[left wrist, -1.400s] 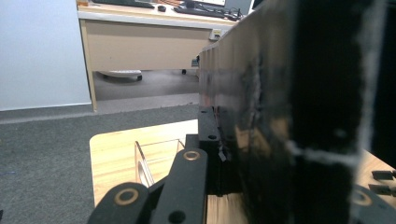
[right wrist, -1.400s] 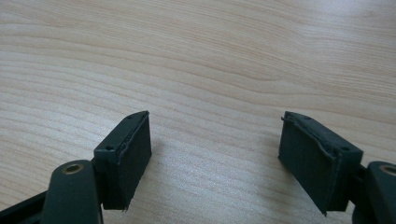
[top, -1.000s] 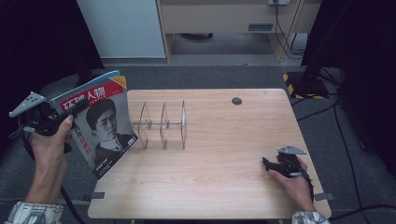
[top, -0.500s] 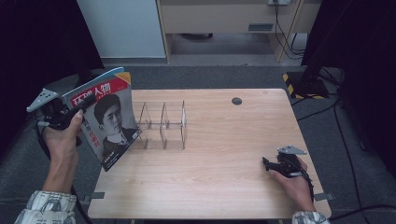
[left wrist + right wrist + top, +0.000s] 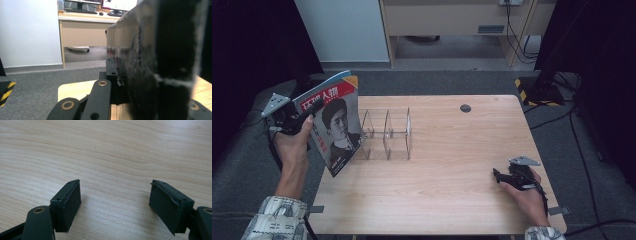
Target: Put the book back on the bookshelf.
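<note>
Magazine (image 5: pixel 334 125) clamped in left gripper (image 5: pixel 307 116) — its grip point seemingly hidden; right gripper (image 5: pixel 115 202) wide.

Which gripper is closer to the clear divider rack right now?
Left. The left gripper holds the magazine beside the rack; the right gripper rests at the table's far side.

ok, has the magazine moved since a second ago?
Yes. Held in the left claw, the magazine has shifted right, closer to the clear divider rack on the table.
</note>
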`<state>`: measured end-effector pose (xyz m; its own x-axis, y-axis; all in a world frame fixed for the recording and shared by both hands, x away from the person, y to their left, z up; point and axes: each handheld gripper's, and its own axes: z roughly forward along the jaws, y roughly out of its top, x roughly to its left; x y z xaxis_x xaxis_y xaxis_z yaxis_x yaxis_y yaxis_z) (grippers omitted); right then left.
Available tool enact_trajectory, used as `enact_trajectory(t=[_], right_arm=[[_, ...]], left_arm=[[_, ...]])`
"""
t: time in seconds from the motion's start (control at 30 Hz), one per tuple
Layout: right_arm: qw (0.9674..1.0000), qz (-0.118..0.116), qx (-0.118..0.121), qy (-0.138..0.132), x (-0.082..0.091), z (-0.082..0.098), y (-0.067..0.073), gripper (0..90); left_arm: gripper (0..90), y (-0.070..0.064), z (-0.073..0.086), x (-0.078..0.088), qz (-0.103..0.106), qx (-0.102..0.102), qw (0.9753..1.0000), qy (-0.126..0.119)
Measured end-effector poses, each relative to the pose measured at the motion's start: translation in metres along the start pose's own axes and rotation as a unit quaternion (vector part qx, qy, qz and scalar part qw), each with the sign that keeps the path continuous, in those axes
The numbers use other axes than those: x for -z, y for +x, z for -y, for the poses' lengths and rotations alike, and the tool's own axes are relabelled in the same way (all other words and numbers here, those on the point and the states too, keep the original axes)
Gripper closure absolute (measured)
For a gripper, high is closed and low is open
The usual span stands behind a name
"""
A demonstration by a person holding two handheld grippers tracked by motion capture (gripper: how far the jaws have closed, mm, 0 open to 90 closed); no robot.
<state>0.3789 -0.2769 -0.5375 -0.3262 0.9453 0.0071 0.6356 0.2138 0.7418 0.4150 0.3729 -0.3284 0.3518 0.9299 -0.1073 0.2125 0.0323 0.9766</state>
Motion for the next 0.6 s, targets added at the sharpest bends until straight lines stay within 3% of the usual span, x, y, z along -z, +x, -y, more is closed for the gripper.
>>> enact_trajectory(t=[0.6], right_arm=[[1.0,0.0,0.0,0.0,0.0,0.0,0.0,25.4]], left_arm=[[86.6,-0.004,0.008,-0.015,-0.002,-0.014,0.9998,-0.015]])
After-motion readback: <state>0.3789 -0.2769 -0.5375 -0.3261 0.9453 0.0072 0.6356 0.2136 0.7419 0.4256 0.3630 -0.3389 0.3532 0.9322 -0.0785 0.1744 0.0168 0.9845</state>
